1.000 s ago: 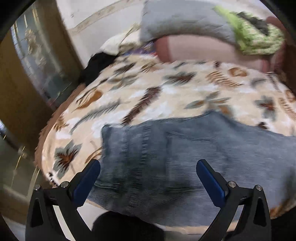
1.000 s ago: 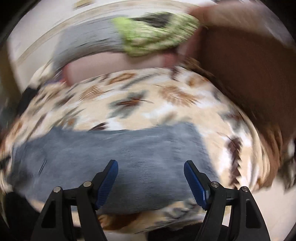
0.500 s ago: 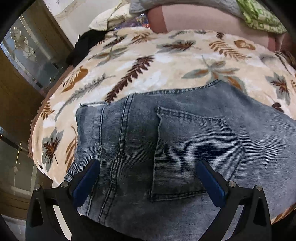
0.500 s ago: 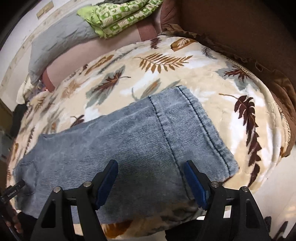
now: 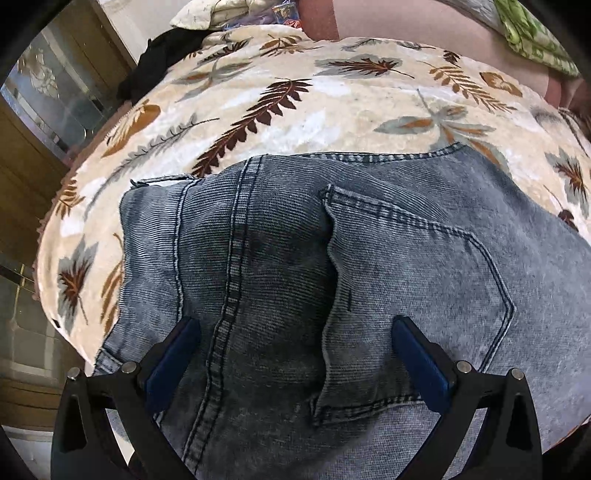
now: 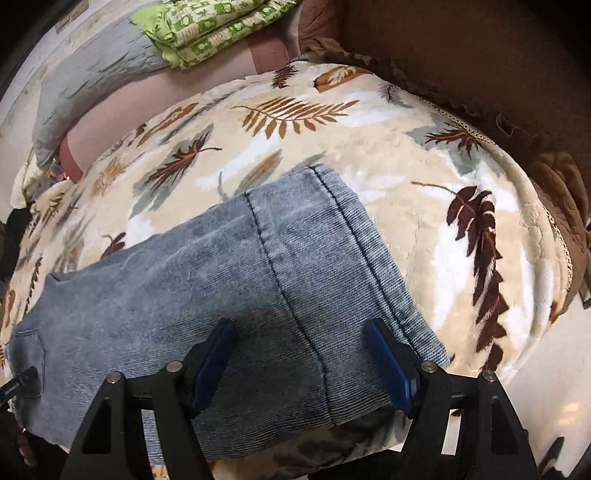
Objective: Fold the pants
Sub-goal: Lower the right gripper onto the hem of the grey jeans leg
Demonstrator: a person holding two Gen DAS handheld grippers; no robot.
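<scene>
The right gripper (image 6: 299, 363) hangs with jaws wide apart over the hem end of the jeans (image 6: 207, 280), which lie flat on a leaf-print blanket (image 6: 424, 177).

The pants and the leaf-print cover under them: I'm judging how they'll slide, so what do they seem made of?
Pants: faded blue denim, going by the ribbed weave and double-stitched seams. Leaf-print cover: probably plush fleece, soft and slightly shiny, with a fuzzy nap.

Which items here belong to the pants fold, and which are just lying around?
In the job:
- jeans, flat on the leaf-print blanket
- left gripper, open above the back pocket
- right gripper, open above the leg hem

Lying about:
- green patterned cloth
- grey pillow
- black garment
- brown cover
</scene>
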